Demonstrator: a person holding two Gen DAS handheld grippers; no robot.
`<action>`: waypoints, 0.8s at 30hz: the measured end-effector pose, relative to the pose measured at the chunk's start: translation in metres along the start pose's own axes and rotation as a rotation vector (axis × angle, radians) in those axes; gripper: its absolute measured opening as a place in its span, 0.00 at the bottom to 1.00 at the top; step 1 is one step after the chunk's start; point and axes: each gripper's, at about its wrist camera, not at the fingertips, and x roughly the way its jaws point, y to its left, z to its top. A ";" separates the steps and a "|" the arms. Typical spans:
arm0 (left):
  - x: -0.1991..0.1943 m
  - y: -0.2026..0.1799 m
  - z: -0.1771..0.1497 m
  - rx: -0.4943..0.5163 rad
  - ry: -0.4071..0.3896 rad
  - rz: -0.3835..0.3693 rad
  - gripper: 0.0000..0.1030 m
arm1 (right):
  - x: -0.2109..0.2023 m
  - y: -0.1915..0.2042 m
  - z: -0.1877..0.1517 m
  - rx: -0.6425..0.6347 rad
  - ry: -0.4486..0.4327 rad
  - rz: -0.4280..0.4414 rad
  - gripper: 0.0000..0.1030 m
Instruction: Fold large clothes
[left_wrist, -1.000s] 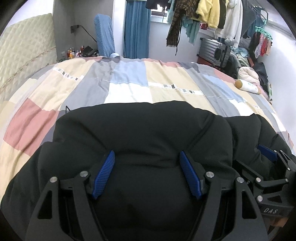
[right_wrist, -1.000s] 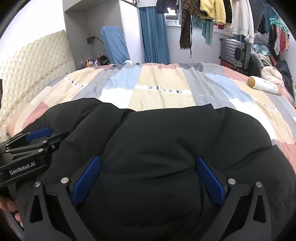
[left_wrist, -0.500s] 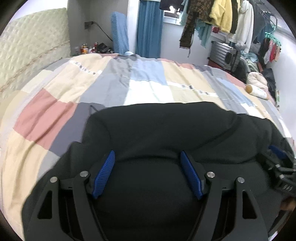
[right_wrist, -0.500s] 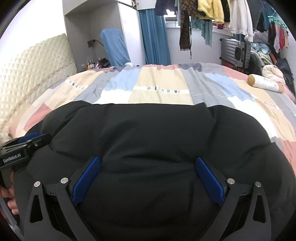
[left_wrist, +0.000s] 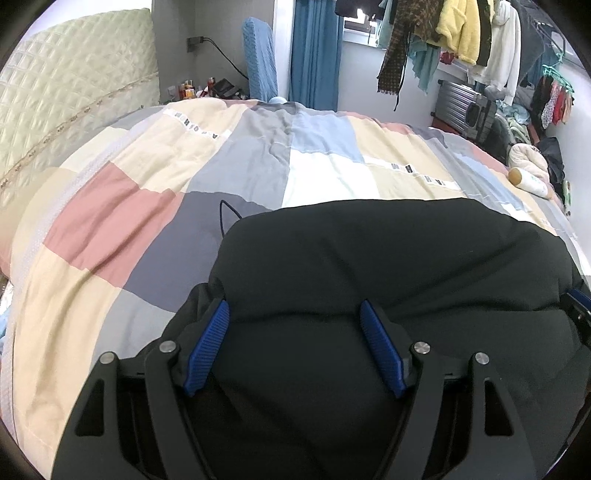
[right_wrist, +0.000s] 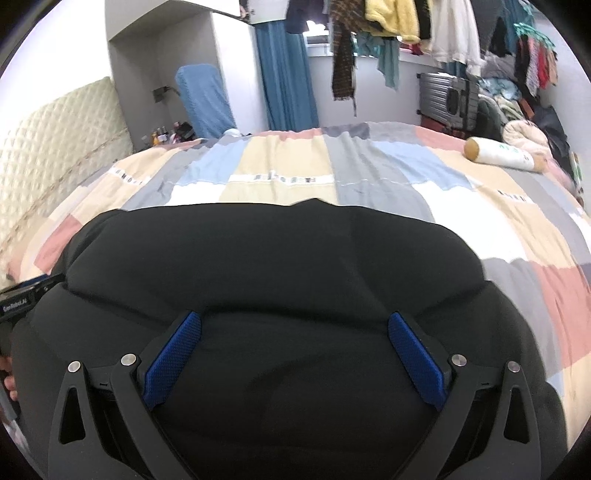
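A large black padded jacket (left_wrist: 388, 266) lies bunched on the patchwork bed cover (left_wrist: 155, 206); it also fills the right wrist view (right_wrist: 266, 266). My left gripper (left_wrist: 295, 317) is open, its blue pads (left_wrist: 207, 343) spread wide over the jacket's near left part. My right gripper (right_wrist: 293, 328) is open too, its pads (right_wrist: 413, 358) astride the jacket's near fold. Each gripper's body shows at the edge of the other's view. The jacket's near edge is hidden under the grippers.
A quilted headboard (left_wrist: 66, 96) stands at the left. A cylindrical cushion (right_wrist: 502, 155) lies at the bed's far right. A suitcase (right_wrist: 447, 96), hanging clothes (left_wrist: 461, 33) and a blue-covered chair (left_wrist: 258, 66) are beyond the bed.
Both grippers stayed open over the jacket. The left one shifted left, so more bed cover shows at its left. The right one's view turned right, and the left gripper slid toward its edge.
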 end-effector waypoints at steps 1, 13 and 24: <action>0.001 0.001 0.000 0.001 0.001 -0.003 0.73 | -0.001 -0.006 -0.001 0.014 0.002 -0.008 0.98; -0.024 0.002 -0.005 0.006 0.001 0.002 0.86 | -0.049 -0.032 -0.008 0.092 -0.030 -0.049 0.99; -0.152 -0.003 0.010 0.011 -0.149 0.014 1.00 | -0.186 -0.004 0.025 0.077 -0.217 -0.018 0.99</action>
